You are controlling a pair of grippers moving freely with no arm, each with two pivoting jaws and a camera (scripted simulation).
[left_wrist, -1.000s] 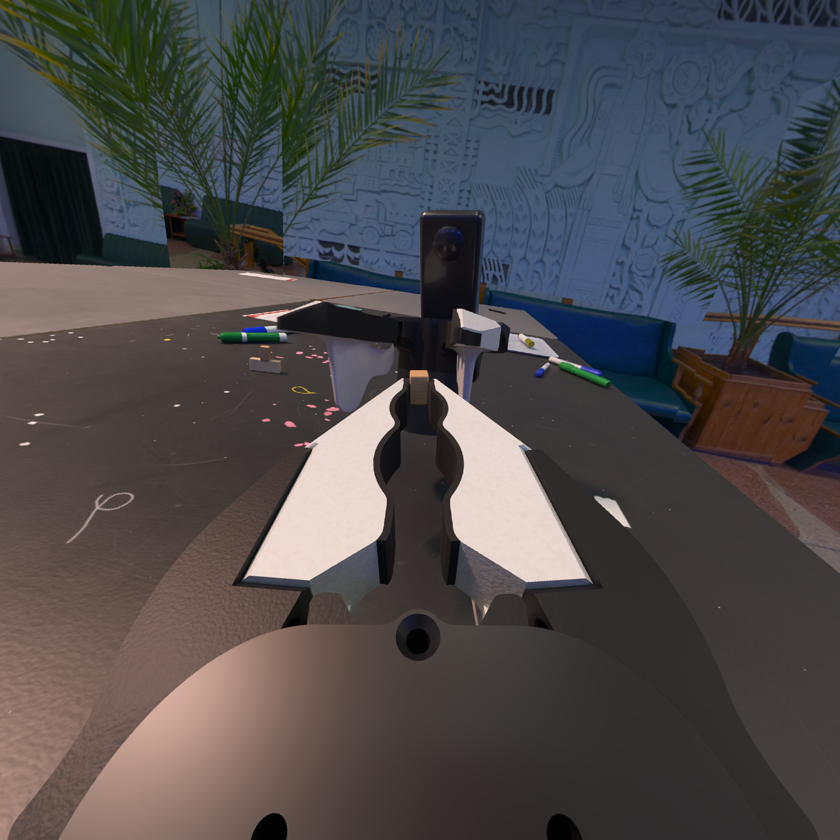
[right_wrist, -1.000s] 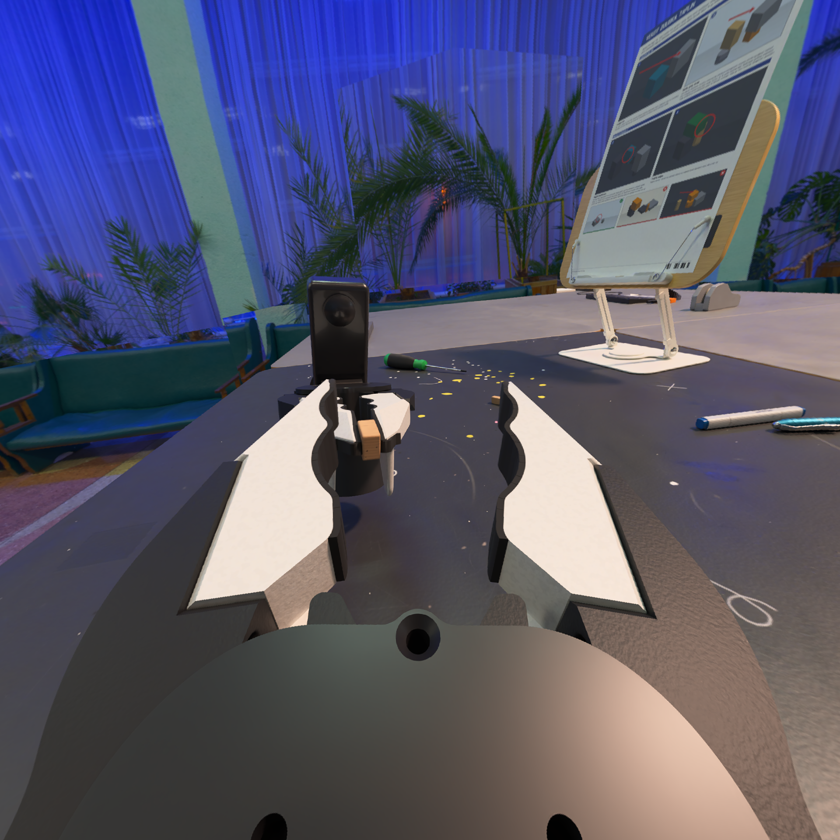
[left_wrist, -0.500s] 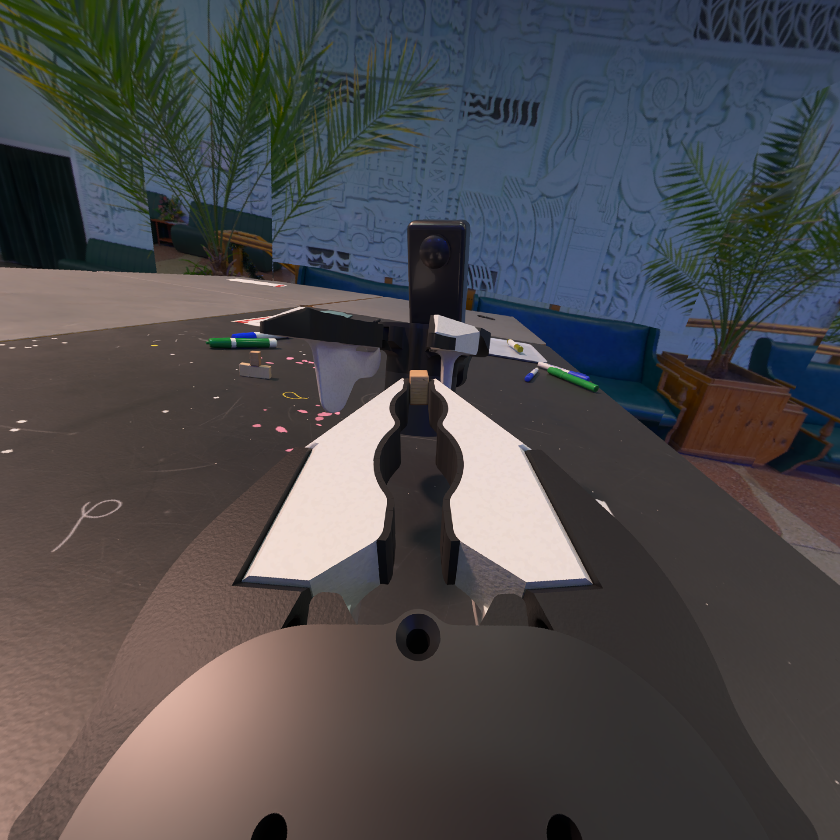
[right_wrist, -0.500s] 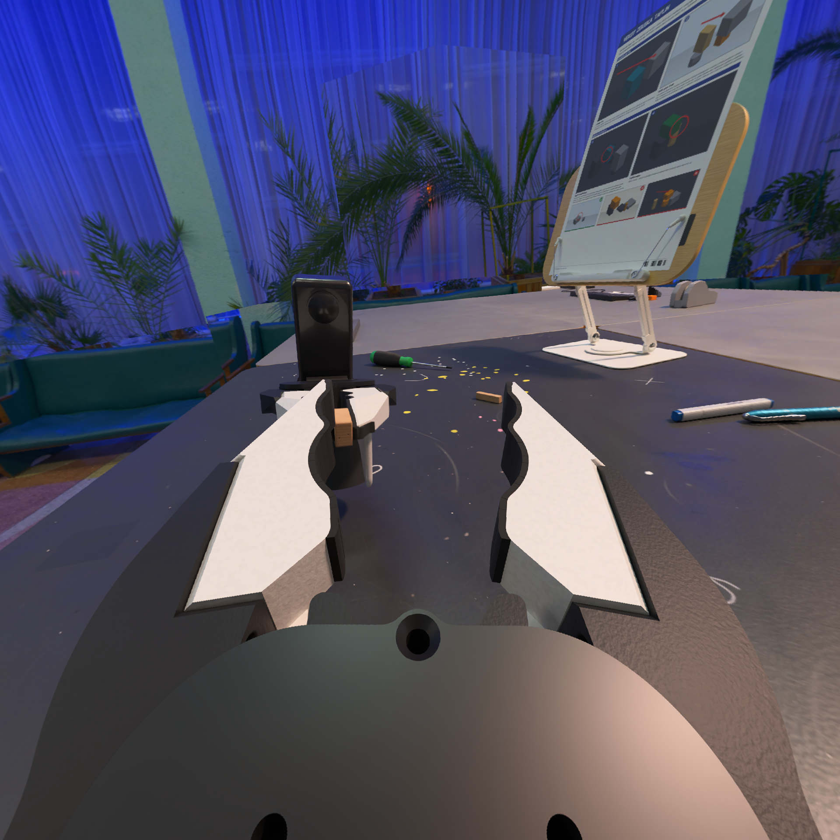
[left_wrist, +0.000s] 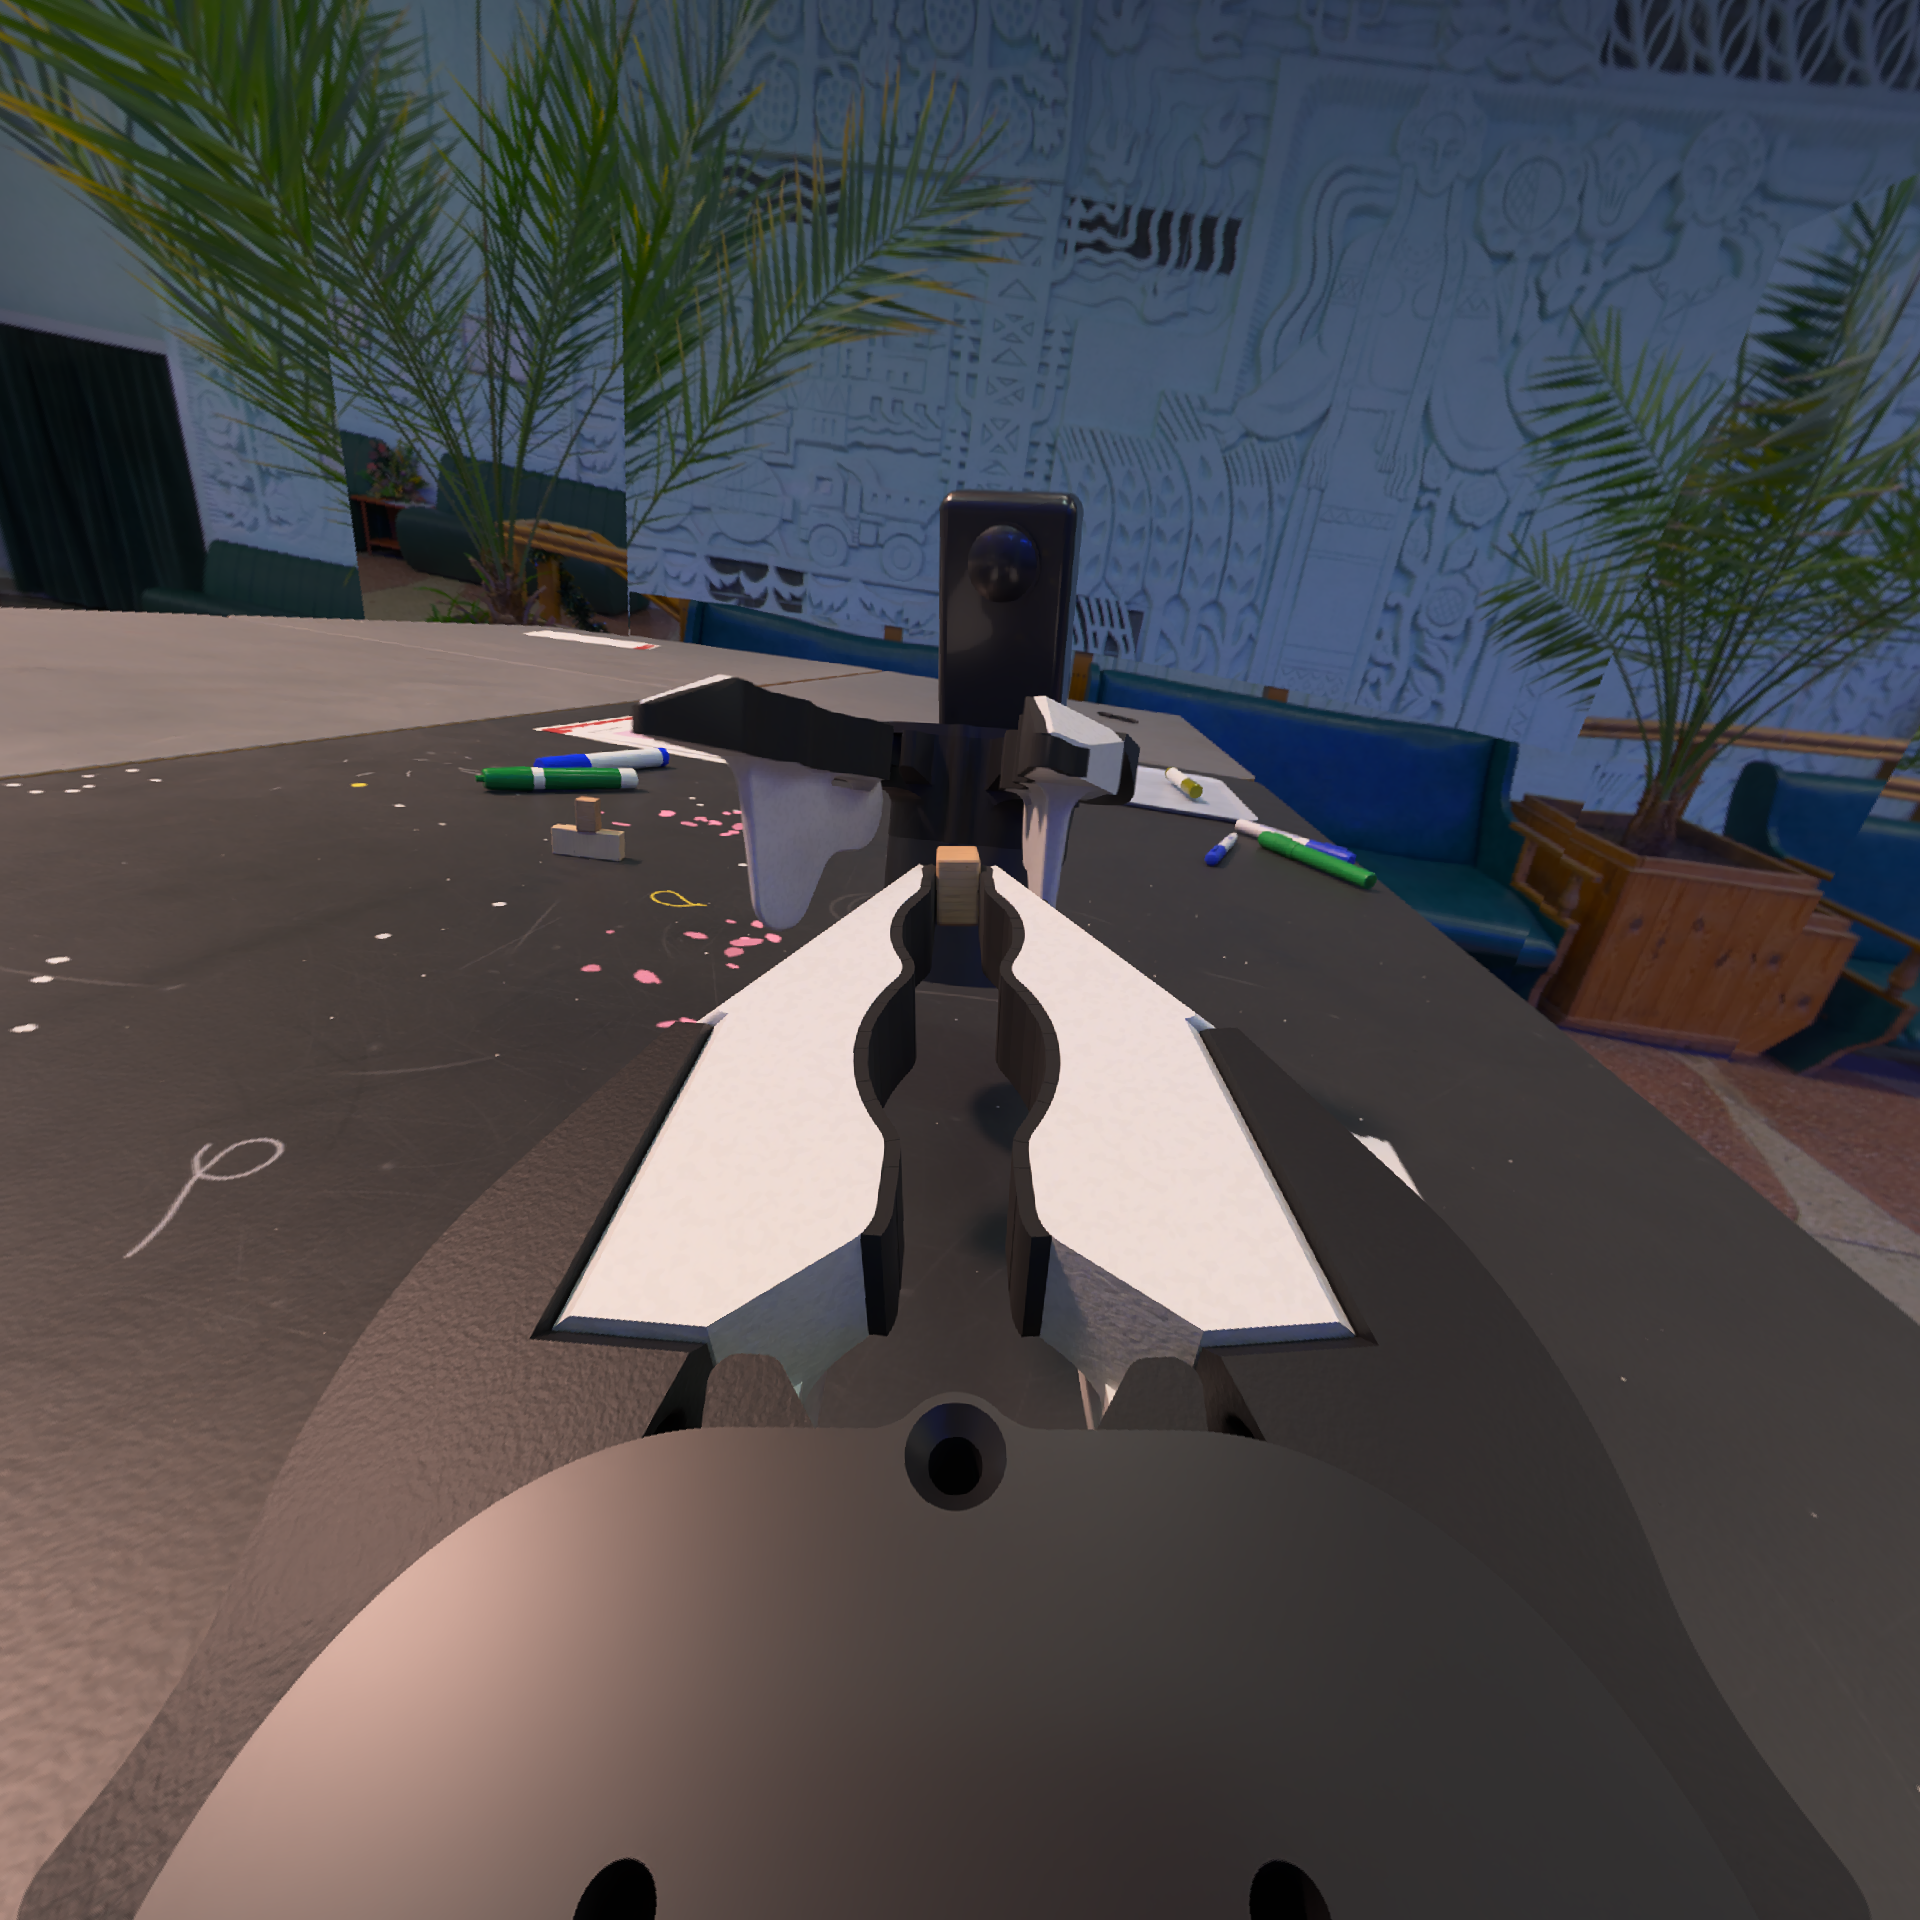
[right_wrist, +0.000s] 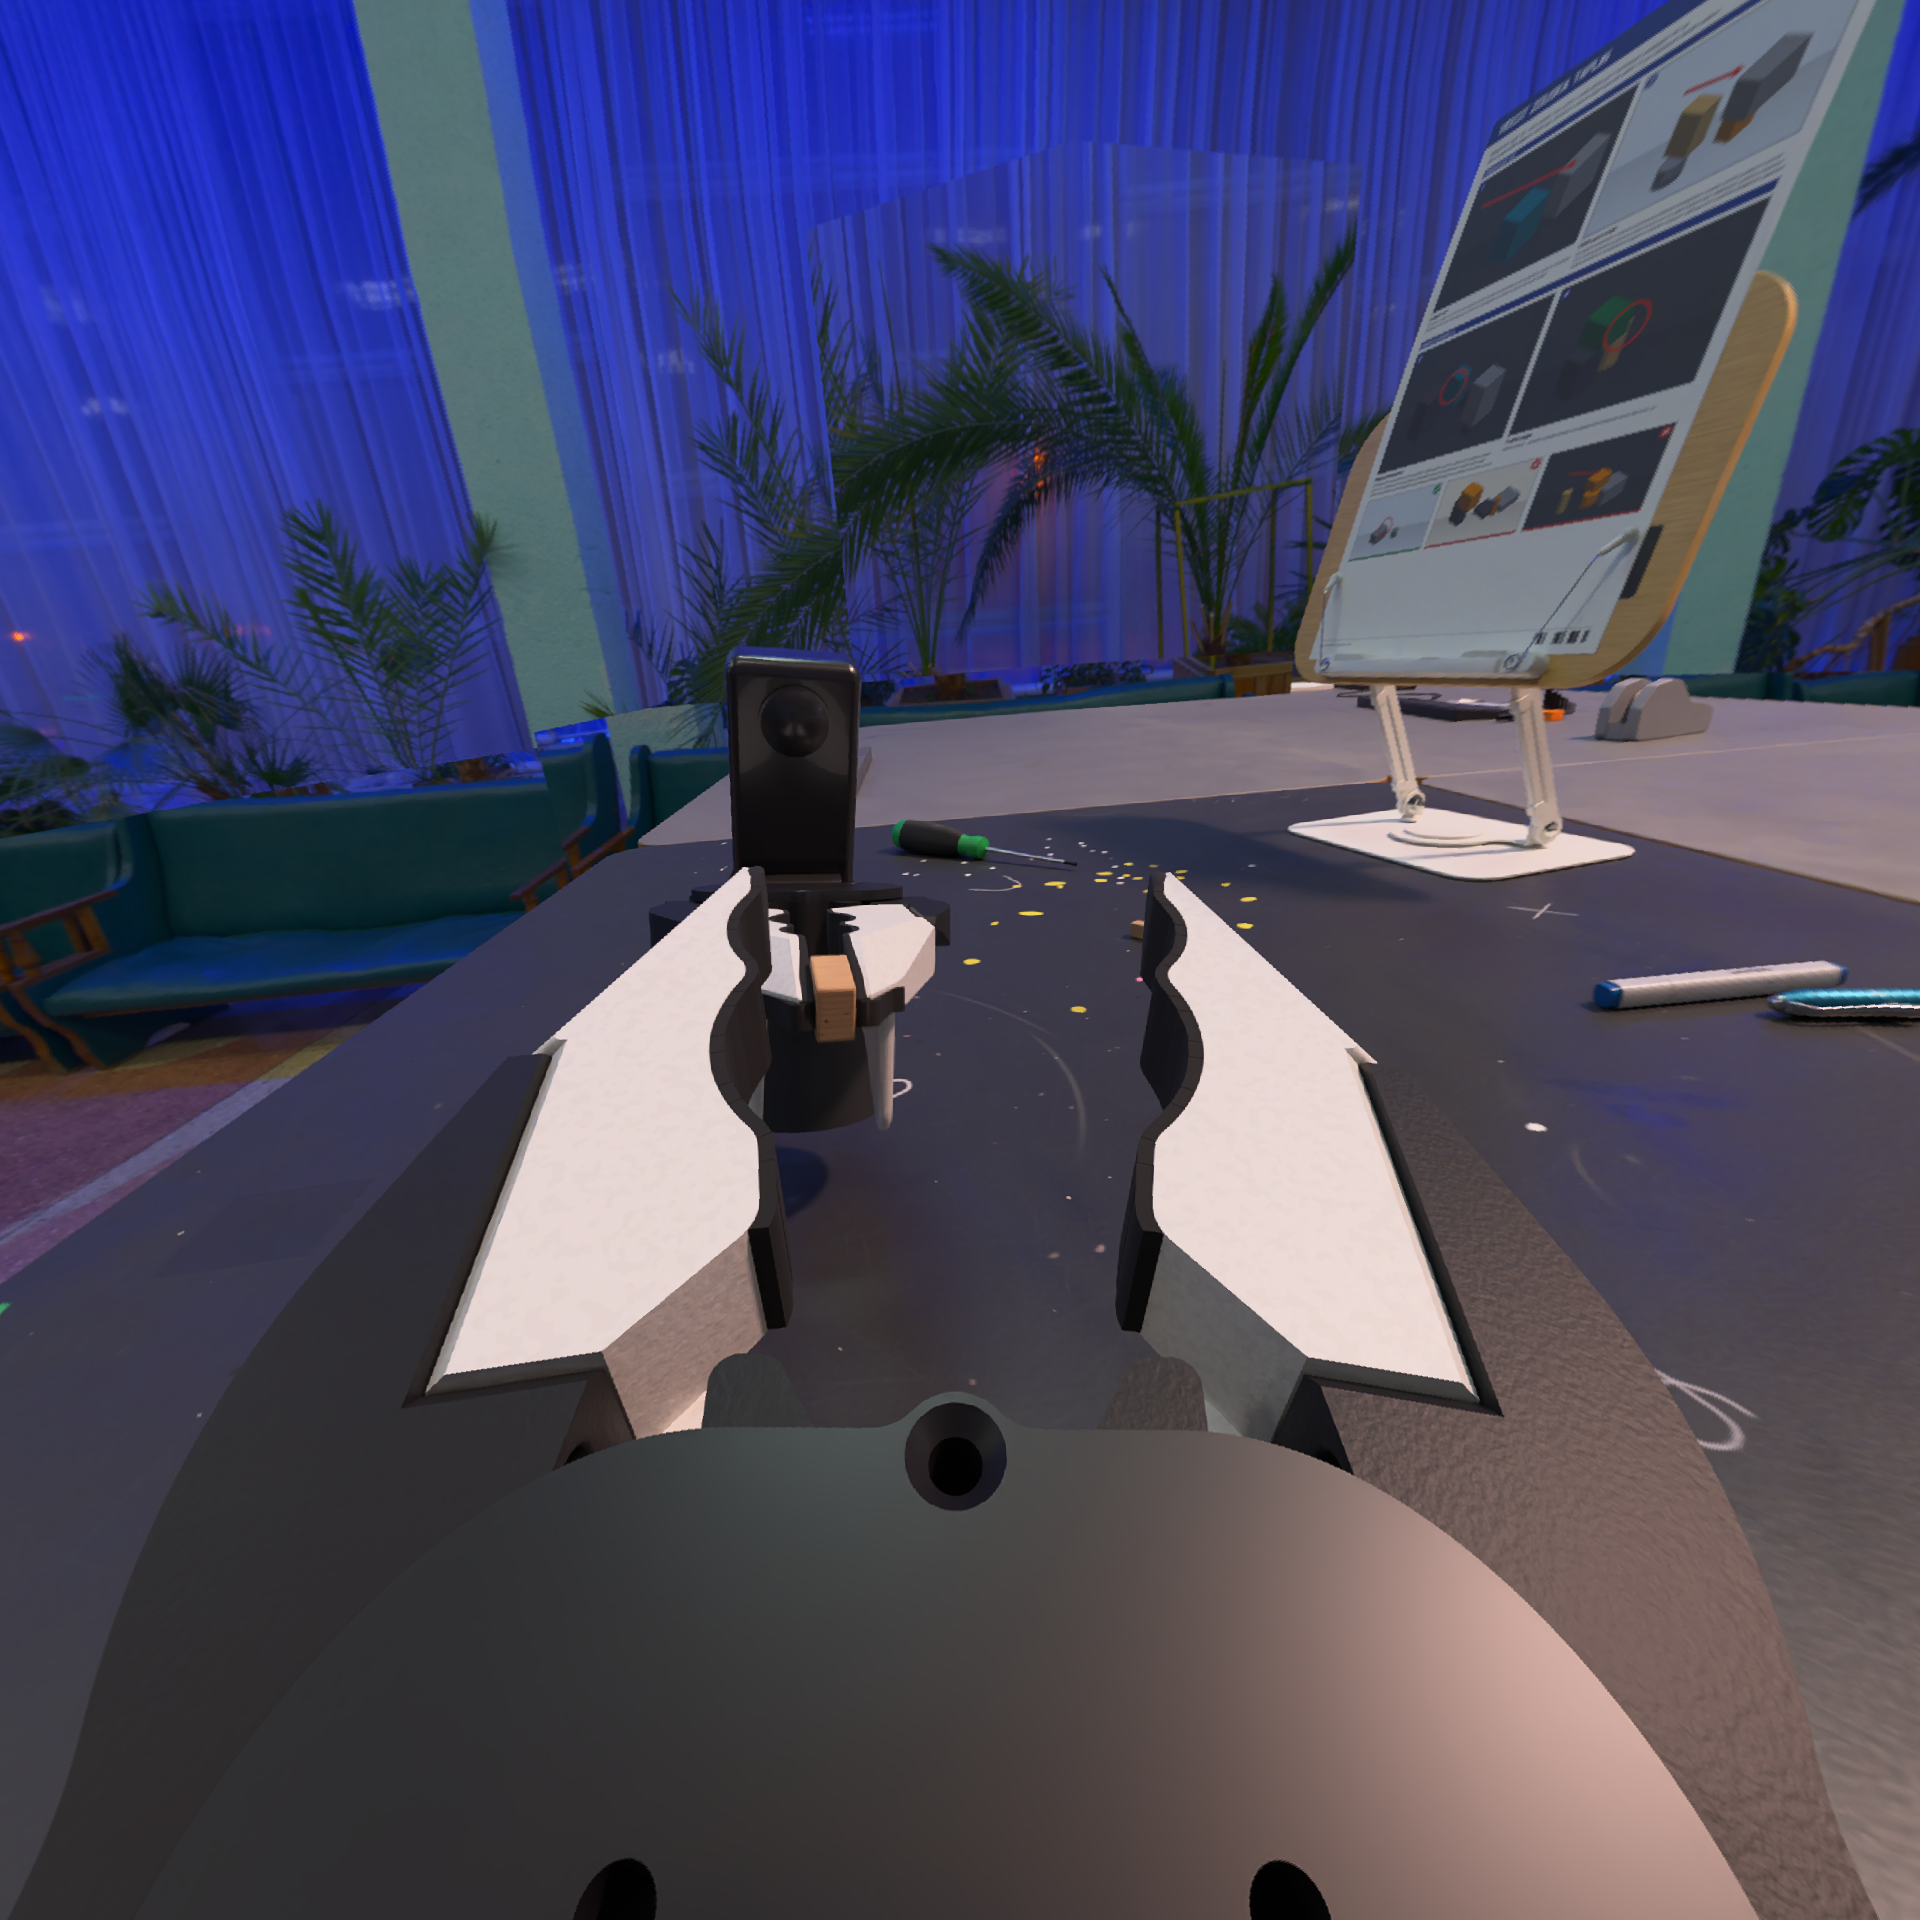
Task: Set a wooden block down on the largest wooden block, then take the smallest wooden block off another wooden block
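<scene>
My left gripper (left_wrist: pixel 957 875) is shut on a small tan wooden block (left_wrist: pixel 957 896) and holds it above the dark table. From the right wrist view, that gripper (right_wrist: pixel 831 982) and its block (right_wrist: pixel 832 997) sit just inside my left finger. My right gripper (right_wrist: pixel 954 899) is open and empty, facing the left one; its white fingers (left_wrist: pixel 795 852) show behind the held block. A flat pale wooden block (left_wrist: pixel 587 842) lies far left with a small wooden block (left_wrist: pixel 588 812) on top. Another wooden piece (right_wrist: pixel 1136 930) peeks out beside my right finger.
Green and blue markers (left_wrist: pixel 561 777) lie behind the stacked blocks, more markers (left_wrist: pixel 1309 857) and a paper sheet (left_wrist: pixel 1184 800) near the right edge. A screwdriver (right_wrist: pixel 940 840), a board on a white stand (right_wrist: pixel 1455 842) and two pens (right_wrist: pixel 1714 982) lie further off.
Both grippers have drifted only slightly. The left stays shut on the small block and the right stays open.
</scene>
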